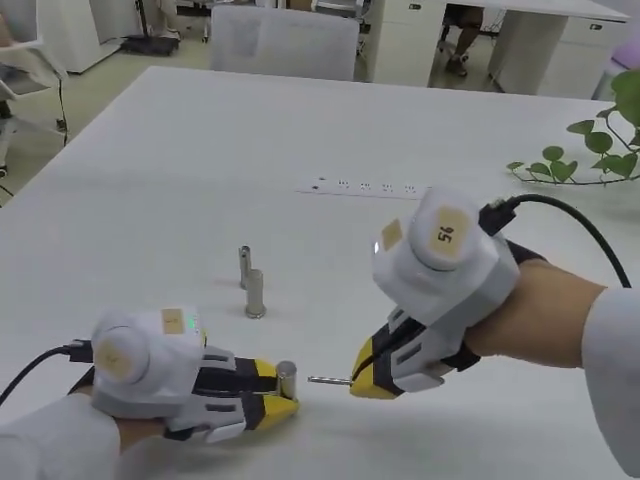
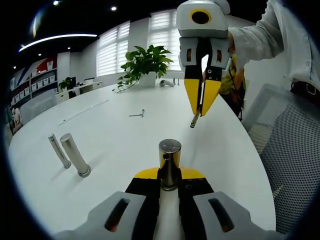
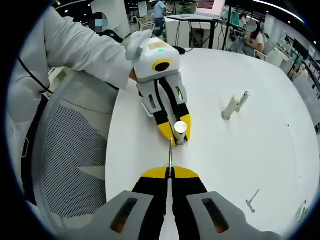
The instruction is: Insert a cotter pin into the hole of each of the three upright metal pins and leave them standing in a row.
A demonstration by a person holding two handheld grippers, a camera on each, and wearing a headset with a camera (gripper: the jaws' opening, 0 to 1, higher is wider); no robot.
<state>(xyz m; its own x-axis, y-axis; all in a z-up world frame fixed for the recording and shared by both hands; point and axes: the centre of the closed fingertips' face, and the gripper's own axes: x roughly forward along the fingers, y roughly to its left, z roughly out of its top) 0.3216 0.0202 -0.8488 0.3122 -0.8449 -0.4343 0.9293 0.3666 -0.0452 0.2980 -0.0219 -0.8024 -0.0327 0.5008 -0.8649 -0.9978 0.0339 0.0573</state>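
Note:
My left gripper (image 1: 283, 392) (image 2: 170, 176) is shut on a short upright metal pin (image 1: 286, 378) (image 2: 170, 156) that stands on the white table. From the right, my right gripper (image 1: 362, 383) (image 3: 170, 172) is shut on a thin cotter pin (image 1: 328, 381) (image 3: 170, 155) that points at that pin. The cotter pin's tip sits just beside the pin's side. In the right gripper view the left gripper (image 3: 172, 131) holds the metal pin (image 3: 180, 131). Two more metal pins (image 1: 255, 294) (image 1: 244, 266) stand close together farther back.
A spare cotter pin (image 2: 137, 114) (image 3: 252, 200) lies loose on the table (image 1: 150, 180). A white power strip (image 1: 365, 187) lies mid-table, a plant (image 1: 600, 150) reaches in at the right edge, and a grey chair (image 1: 285, 40) stands behind the far edge.

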